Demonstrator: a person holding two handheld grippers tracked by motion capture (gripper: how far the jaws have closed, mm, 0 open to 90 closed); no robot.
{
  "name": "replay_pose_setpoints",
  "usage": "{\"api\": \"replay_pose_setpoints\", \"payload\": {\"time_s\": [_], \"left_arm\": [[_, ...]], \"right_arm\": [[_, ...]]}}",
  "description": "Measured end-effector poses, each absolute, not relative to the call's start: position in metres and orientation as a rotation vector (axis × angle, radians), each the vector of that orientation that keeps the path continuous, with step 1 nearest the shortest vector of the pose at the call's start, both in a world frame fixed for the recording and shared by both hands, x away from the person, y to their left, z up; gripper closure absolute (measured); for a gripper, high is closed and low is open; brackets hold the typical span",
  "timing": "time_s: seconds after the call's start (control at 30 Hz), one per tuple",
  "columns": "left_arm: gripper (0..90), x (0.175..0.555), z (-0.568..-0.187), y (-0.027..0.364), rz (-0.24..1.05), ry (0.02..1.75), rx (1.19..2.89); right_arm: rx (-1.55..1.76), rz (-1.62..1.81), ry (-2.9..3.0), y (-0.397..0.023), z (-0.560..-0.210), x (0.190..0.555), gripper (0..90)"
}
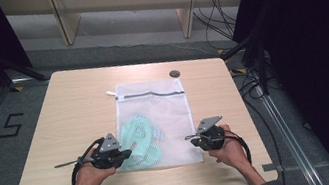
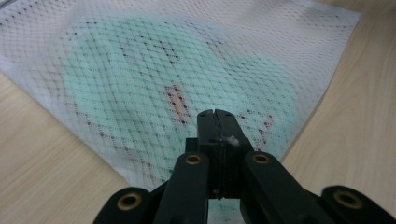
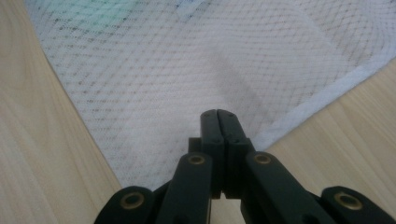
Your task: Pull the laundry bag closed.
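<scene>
Where floor darkens, pale wooden table

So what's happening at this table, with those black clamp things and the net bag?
A person holds a black two-jaw tool in each hand over a white mesh laundry bag lying flat on the light wooden table. Inside the bag sits a mint-green garment. The left gripper is at the bag's near left corner and the right gripper at its near right corner. Both have their jaws closed at the mesh edge, apparently pinching it. The bag's dark zip at the far end looks closed.
</scene>
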State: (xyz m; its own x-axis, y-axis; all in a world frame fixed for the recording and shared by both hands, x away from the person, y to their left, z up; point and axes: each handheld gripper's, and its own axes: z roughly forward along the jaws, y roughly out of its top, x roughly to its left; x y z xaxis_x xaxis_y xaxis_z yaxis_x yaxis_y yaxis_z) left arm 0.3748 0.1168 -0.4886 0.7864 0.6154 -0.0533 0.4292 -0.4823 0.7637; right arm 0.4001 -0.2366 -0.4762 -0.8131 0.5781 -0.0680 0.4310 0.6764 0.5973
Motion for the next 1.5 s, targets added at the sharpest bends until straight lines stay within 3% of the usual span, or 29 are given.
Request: {"api": "replay_pose_setpoints", "payload": {"time_s": [0.93, 1.5], "left_arm": [[89.6, 0.394, -0.507, 0.112, 0.269, 0.779, 2.225], [89.6, 0.412, -0.507, 0.122, 0.355, 0.781, 2.266]], "right_arm": [[0.672, 0.687, 2.754, -0.223, -0.49, 0.396, 90.0], [0.564, 0.673, 2.82, -0.204, -0.489, 0.384, 90.0]]}}
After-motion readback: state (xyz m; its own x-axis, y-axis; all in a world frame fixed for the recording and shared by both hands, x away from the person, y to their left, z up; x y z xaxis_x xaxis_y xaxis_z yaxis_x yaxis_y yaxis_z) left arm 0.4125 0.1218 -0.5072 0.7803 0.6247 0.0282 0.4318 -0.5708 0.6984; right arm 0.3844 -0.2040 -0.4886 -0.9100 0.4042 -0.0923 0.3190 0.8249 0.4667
